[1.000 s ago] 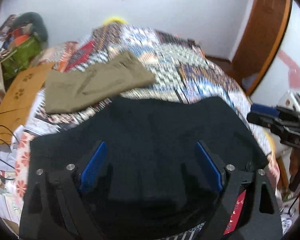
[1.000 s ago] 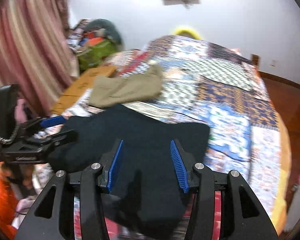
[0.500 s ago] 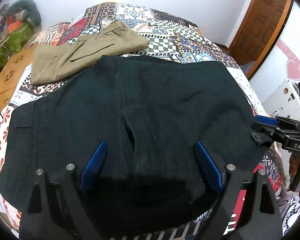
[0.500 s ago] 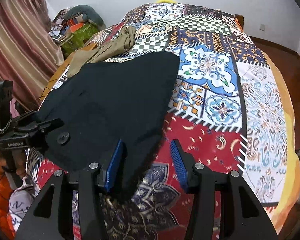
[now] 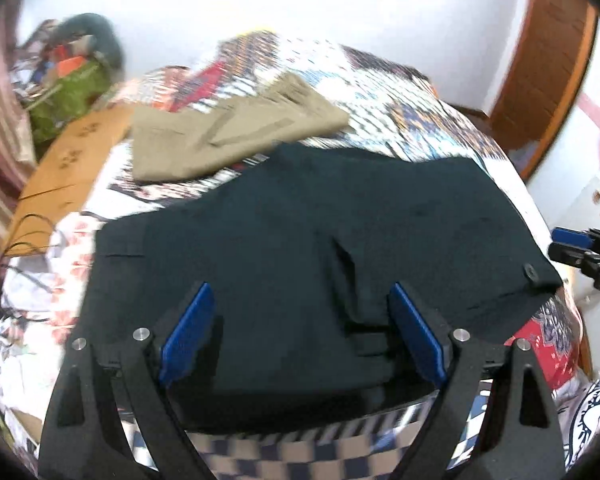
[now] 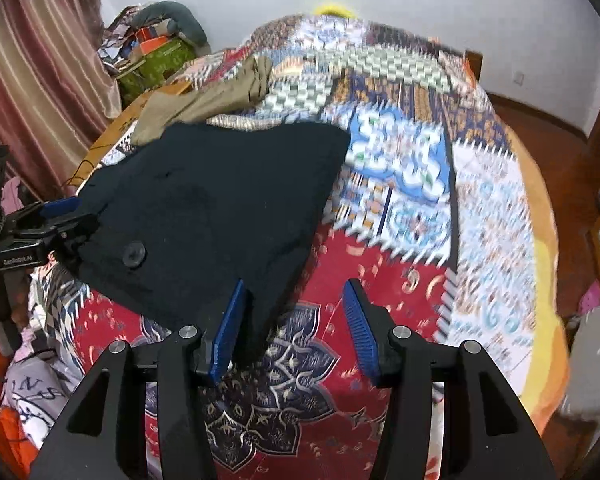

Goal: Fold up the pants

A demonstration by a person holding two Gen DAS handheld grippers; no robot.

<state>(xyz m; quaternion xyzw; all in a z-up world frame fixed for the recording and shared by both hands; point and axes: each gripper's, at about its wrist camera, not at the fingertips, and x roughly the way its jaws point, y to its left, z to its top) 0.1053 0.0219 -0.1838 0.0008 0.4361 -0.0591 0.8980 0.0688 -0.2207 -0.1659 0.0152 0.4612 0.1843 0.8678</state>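
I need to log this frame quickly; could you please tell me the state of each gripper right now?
Left gripper: open, over the black pants, gripping nothing.
Right gripper: open, holding nothing, at the pants' corner.

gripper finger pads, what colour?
Blue, ribbed pads on black fingers. Clearest in the right wrist view, on the right gripper; the left gripper matches.

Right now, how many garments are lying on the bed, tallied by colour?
Black pants: 1
Khaki pants: 1
Total: 2
Both lie on the patchwork bedspread. The left tongs and right tongs are open and hold neither.
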